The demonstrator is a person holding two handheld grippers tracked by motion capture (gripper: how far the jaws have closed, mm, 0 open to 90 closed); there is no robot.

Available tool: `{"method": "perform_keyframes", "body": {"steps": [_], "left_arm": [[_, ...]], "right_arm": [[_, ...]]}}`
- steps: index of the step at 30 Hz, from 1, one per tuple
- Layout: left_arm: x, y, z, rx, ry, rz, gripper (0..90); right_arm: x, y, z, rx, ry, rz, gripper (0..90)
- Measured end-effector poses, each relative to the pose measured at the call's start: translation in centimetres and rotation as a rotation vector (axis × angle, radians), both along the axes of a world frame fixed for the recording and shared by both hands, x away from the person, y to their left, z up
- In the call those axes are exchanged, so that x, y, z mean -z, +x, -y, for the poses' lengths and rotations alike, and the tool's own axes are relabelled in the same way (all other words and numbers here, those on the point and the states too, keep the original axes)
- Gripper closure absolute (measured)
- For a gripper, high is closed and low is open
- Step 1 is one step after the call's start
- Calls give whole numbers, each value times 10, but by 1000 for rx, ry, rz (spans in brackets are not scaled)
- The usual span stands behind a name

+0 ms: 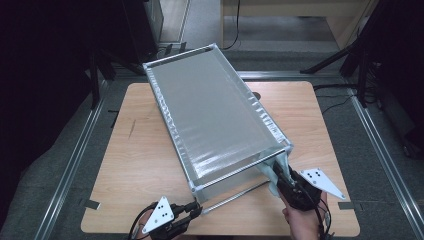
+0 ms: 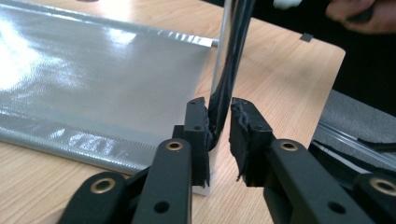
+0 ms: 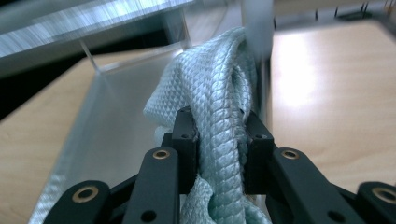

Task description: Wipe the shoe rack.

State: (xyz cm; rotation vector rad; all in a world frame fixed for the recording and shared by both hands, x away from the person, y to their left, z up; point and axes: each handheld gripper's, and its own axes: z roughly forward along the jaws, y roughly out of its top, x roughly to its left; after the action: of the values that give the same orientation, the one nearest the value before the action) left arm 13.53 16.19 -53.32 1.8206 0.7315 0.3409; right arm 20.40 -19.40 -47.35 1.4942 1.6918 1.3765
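Observation:
A long box frame of metal rods covered in shiny grey sheet [image 1: 215,115] lies slantwise on the wooden table [image 1: 135,165]. My left gripper [image 1: 197,209] is at the frame's near-left corner. In the left gripper view its jaws [image 2: 219,121] stand around the upright corner post [image 2: 231,46]. One pad touches the post and a small gap remains at the other, so the gripper is open. My right gripper [image 1: 277,172] is at the near-right corner, shut on a bunched pale green woven cloth [image 3: 215,84]. This cloth [image 1: 281,161] hangs by the corner post.
The table's near edge runs just under both hands. Metal floor rails [image 1: 75,160] flank the table, and dark stand legs [image 1: 340,55] are behind it. In the left gripper view the other hand [image 2: 359,14] shows at the top right, beyond the table corner.

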Motion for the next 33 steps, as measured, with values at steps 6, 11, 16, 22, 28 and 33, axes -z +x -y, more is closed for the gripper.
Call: {"method": "perform_keyframes", "body": {"steps": [6,11,16,22,28,33], "left_arm": [[0,0,-1,-8,-3,-1,801],[-1,0,-2,-2,-31,-1,780],[-3,-1,-2,-11,-30,24,796],[-3,-2,0,-15,-21,31,810],[-3,-2,-1,-13,-22,32,811],[-3,-2,-1,-12,-22,32,810]], "right_arm": [[46,17,-2,-9,-6,-193,728],[58,20,-1,11,24,-238,735],[57,19,0,34,17,-230,740],[39,15,3,50,13,-168,743],[3,4,5,53,16,-38,742],[-28,-12,3,62,-86,95,738]]}}
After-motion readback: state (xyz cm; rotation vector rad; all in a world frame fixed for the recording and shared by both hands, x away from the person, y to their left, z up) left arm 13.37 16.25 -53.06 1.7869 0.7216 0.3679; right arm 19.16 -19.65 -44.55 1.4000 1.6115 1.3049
